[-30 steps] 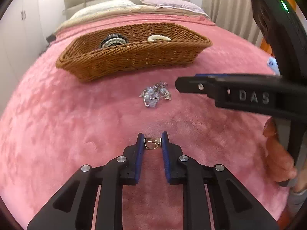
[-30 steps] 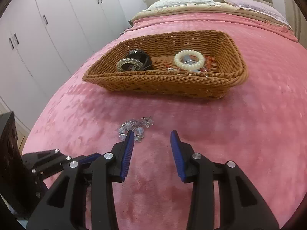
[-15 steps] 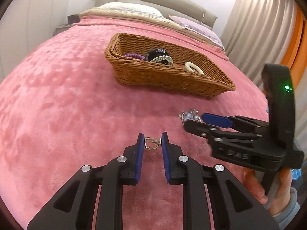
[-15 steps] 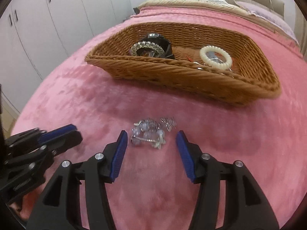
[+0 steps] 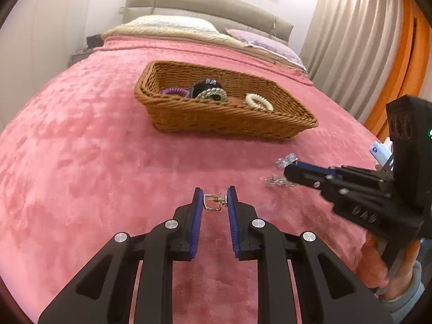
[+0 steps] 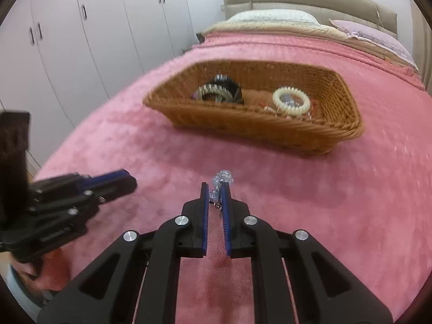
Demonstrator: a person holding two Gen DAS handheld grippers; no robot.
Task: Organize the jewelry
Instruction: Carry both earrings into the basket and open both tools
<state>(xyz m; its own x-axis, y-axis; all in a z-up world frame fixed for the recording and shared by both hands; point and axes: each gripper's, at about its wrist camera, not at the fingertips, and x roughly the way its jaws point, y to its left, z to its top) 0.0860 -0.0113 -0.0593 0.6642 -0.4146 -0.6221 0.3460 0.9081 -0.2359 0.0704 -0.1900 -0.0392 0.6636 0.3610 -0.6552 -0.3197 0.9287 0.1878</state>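
Observation:
My left gripper [image 5: 215, 198] is shut on a small gold clasp piece [image 5: 213, 202] and holds it above the pink blanket. My right gripper [image 6: 216, 193] is shut on a clear crystal bracelet [image 6: 220, 182], whose beads stick out past the fingertips; it also shows in the left wrist view [image 5: 283, 167]. A wicker basket [image 5: 216, 118] [image 6: 270, 129] lies further back on the bed. It holds a purple coil tie [image 5: 174, 91], a silver and black bracelet [image 5: 212, 93] [image 6: 216, 91] and a cream coil tie [image 5: 259, 101] [image 6: 291, 100].
The pink blanket [image 5: 81, 148] covers the bed. Pillows [image 5: 172, 24] and a headboard lie at the far end. White wardrobes [image 6: 81, 27] stand to the left, curtains [image 5: 351, 40] to the right. The left gripper's body shows in the right wrist view [image 6: 67, 199].
My right gripper closed on the crystal bracelet, which lay between its open fingers before. My left gripper lifted and turned with the clasp piece still held.

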